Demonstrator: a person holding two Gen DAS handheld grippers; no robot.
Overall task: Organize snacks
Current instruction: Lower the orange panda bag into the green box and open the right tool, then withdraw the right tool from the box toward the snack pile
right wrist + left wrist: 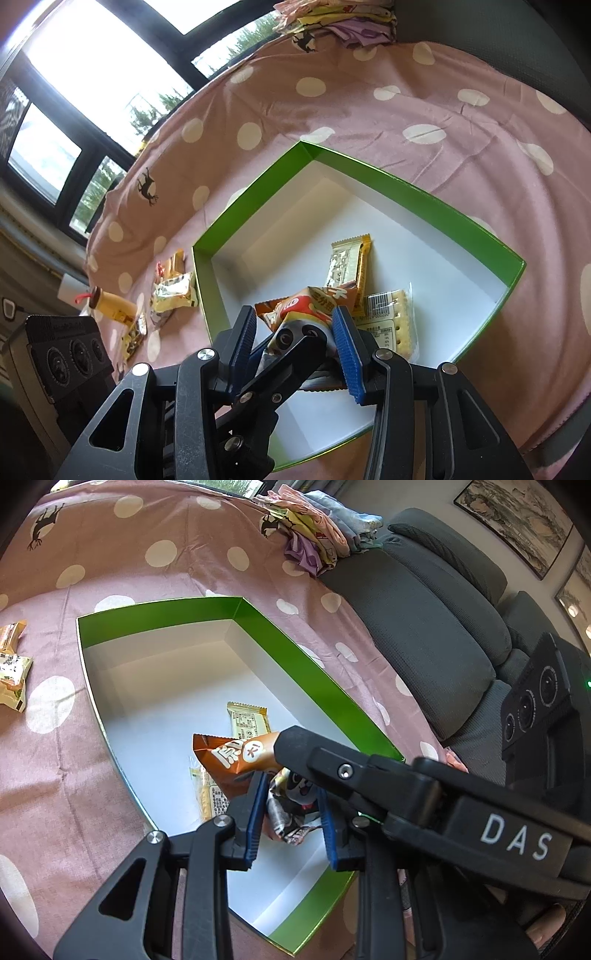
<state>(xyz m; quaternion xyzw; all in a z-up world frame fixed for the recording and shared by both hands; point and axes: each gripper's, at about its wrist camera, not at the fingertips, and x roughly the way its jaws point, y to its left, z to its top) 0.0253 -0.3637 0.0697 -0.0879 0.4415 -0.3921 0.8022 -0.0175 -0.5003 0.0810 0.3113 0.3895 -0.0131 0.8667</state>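
An open box point(295, 653) point(406, 199) with green walls and a white floor lies on the pink dotted cloth. Over its near end, my left gripper point(291, 821) is shut on a silvery panda-print packet point(291, 797) point(295, 332). My right gripper point(293, 343) is shut on an orange-brown packet point(236, 760) point(295, 306) just above it; one of its black fingers point(295, 746) crosses the left wrist view. The two packets touch. A gold wafer bar point(245, 720) point(349, 266) and a clear cracker pack point(210, 794) point(391, 317) lie on the box floor.
Several loose snack packets point(13, 672) point(173, 295) and a small bottle point(110, 304) lie on the cloth left of the box. Folded clothes point(314, 528) point(340, 18) sit at the far edge. A grey sofa point(424, 609) runs along the right.
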